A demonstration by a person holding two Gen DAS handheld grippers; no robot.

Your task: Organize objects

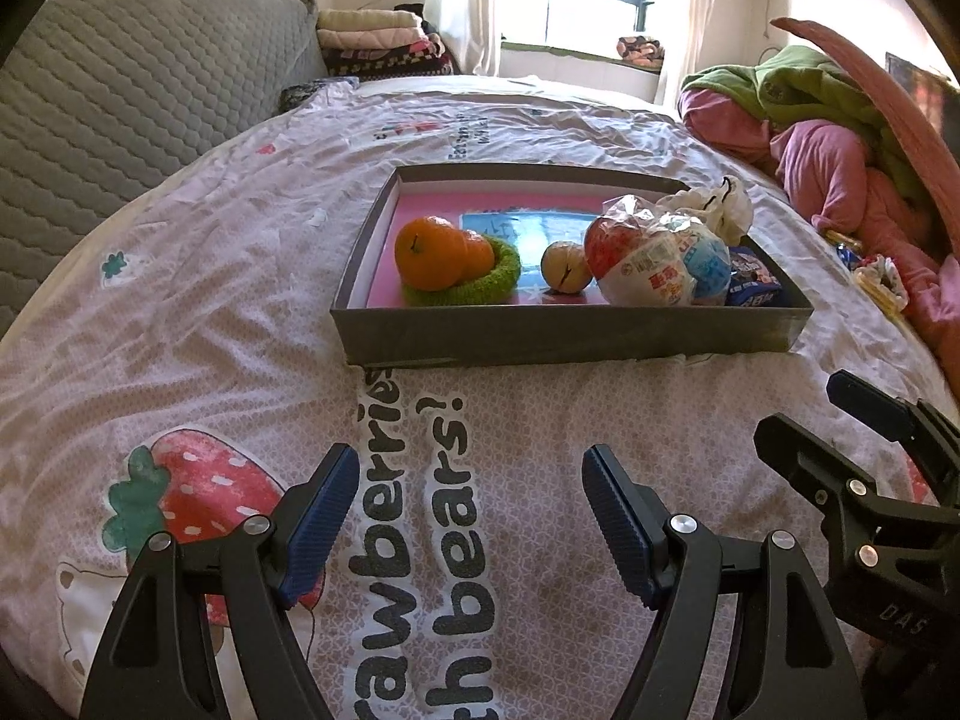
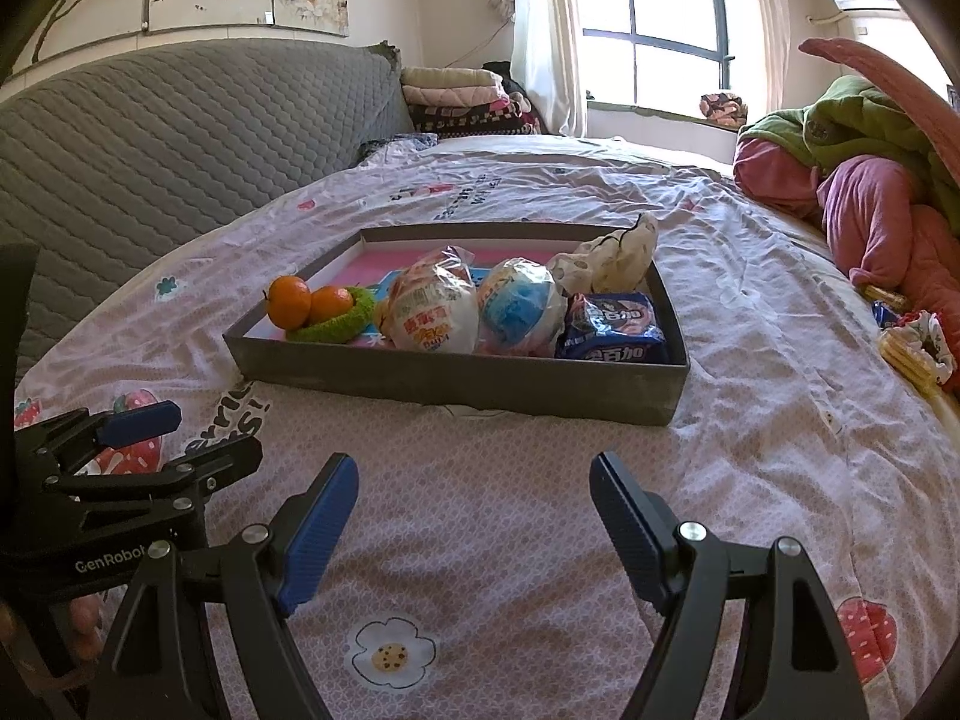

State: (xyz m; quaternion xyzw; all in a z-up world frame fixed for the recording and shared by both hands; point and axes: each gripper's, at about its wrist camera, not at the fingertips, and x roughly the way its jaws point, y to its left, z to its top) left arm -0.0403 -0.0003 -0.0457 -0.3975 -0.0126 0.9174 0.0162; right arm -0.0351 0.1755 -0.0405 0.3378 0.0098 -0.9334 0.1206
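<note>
Left gripper (image 1: 471, 519): jaws wide apart, nothing between them, hovering over the pink strawberry-print bedsheet (image 1: 180, 324).
Right gripper (image 2: 474, 525): jaws spread too, empty.
Shallow grey cardboard box (image 1: 564, 339): sitting on the sheet ahead of both grippers.
Packed already: two oranges (image 1: 432, 252) in a green knitted ring (image 1: 498, 282), two plastic-wrapped buns (image 2: 435, 312), a blue snack packet (image 2: 615, 327).
Left out: a small pile of wrapped snacks (image 2: 915, 342) at the sheet's right edge, well apart from the box.
Progress: looks mostly done.

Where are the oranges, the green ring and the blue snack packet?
oranges (image 1: 431, 253), left wrist view, front orange's skin.
green ring (image 1: 501, 276), left wrist view, its right side.
blue snack packet (image 2: 615, 324), right wrist view, middle of wrapper.
</note>
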